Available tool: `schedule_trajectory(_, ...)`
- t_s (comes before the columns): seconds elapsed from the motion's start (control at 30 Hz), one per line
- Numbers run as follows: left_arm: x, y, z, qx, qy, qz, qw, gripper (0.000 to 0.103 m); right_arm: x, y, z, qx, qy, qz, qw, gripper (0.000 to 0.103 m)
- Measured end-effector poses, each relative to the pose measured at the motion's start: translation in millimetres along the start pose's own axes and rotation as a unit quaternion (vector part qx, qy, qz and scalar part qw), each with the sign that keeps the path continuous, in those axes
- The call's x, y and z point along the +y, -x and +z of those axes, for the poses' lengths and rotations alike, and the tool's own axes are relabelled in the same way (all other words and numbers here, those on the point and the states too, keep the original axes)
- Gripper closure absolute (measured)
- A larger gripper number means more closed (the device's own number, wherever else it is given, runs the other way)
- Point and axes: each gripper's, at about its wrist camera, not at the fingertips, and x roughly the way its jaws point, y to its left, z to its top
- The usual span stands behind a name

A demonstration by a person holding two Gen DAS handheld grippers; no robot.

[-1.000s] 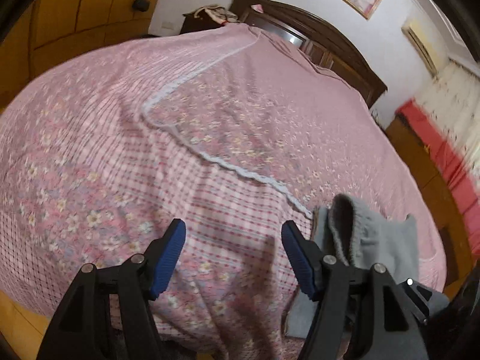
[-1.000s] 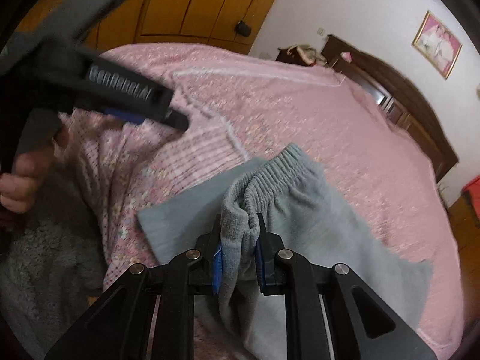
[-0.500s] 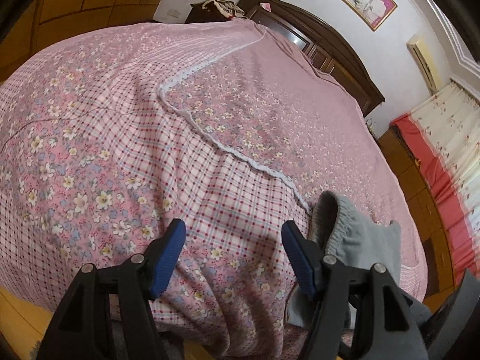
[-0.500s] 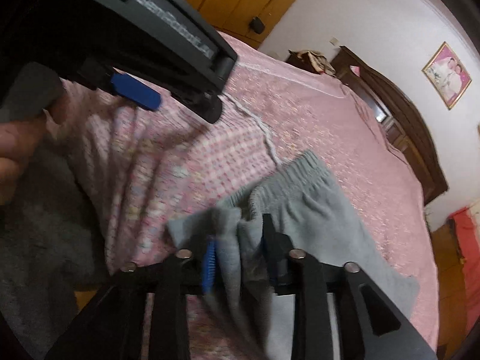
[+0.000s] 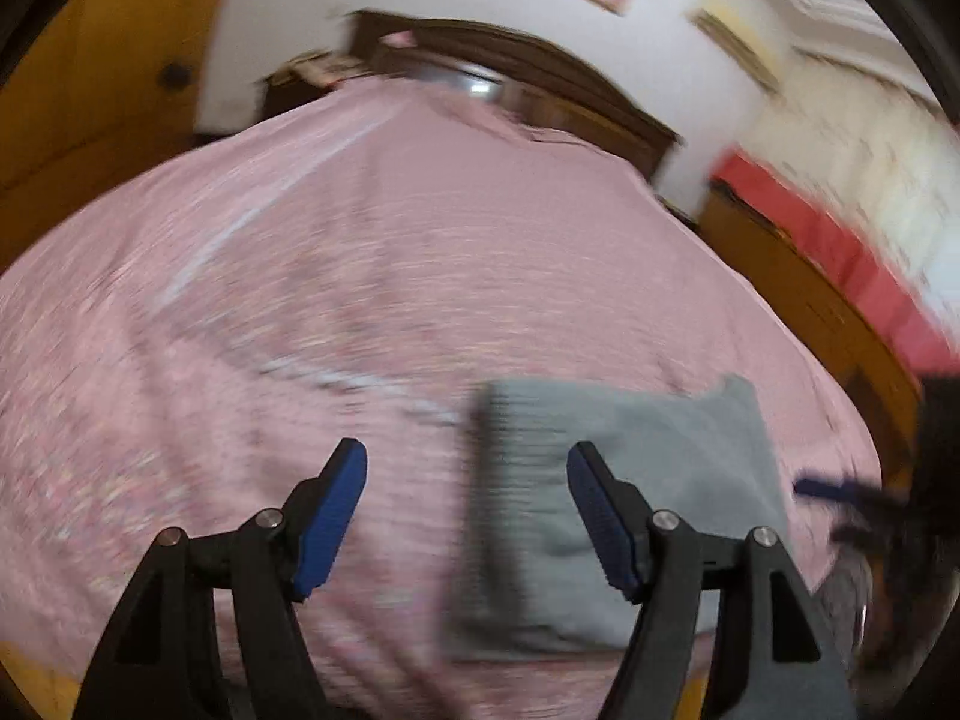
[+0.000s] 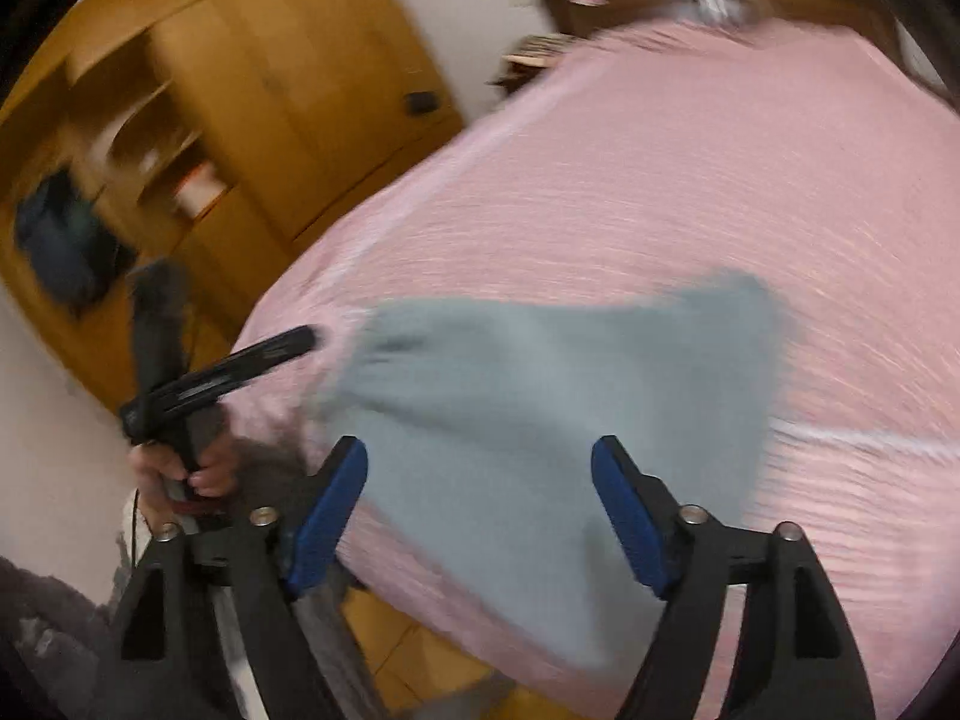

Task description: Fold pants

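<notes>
Both claws, left claw and right claw, are opening and empty; the pants near the bed edge could slide off

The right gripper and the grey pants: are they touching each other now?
Apart. In the right wrist view the right gripper is opening, its blue pads stand wide and bare, and the grey pants lie on the bed below.

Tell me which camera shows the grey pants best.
The right wrist view: the grey pants lie nearly whole across the pink bedspread, though blurred. The left wrist view shows the grey pants smaller, partly hidden behind a finger of the left tool.
</notes>
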Motion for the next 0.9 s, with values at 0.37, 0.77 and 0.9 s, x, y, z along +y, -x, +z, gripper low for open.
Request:
schedule_trajectory(0.37,-36.6,-86.3,-2.3,0.117,-0.061,0.075,0.9885,0.019,-138.9,-42.6,3.4,0.046,-0.14,0.105,0.983,0.023)
schedule_trajectory(0.77,-30.0,-62.5,-11.8,0.104,-0.041,0.058,0.9921,0.02,-160.5,-59.4,28.6,0.053,-0.197,0.137,0.969,0.092)
schedule_trajectory(0.9,-65.7,-47.3,-1.8,0.081,-0.029,0.056,0.9947,0.021,-165.4,-17.7,54.1,0.048,-0.153,0.118,0.98,0.092)
